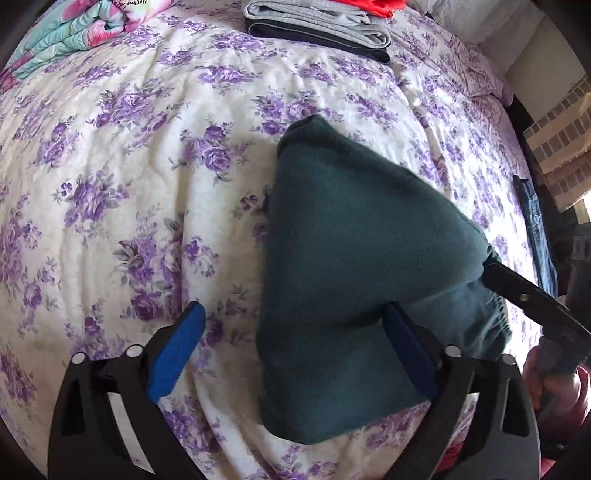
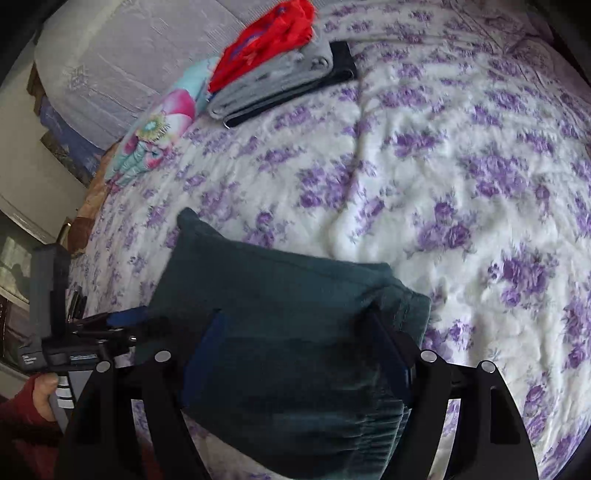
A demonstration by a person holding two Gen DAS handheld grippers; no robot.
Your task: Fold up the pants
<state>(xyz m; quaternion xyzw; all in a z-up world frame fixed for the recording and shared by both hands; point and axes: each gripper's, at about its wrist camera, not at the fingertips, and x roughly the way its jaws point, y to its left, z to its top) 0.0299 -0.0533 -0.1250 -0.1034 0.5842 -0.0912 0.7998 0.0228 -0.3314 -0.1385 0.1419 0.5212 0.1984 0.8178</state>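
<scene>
Dark teal pants lie folded into a thick bundle on the floral bedspread; they also fill the near part of the right wrist view. My left gripper is open, its blue pads wide apart; the left pad is over the bedspread, the right pad over the bundle's near edge. My right gripper has both fingers spread around the bundle's waistband end, with cloth between them. In the left wrist view the right gripper's black finger meets the pants' right corner.
A stack of folded grey and black clothes with a red garment on top lies at the far side of the bed. A floral turquoise blanket lies far left. Blue jeans hang at the bed's right edge.
</scene>
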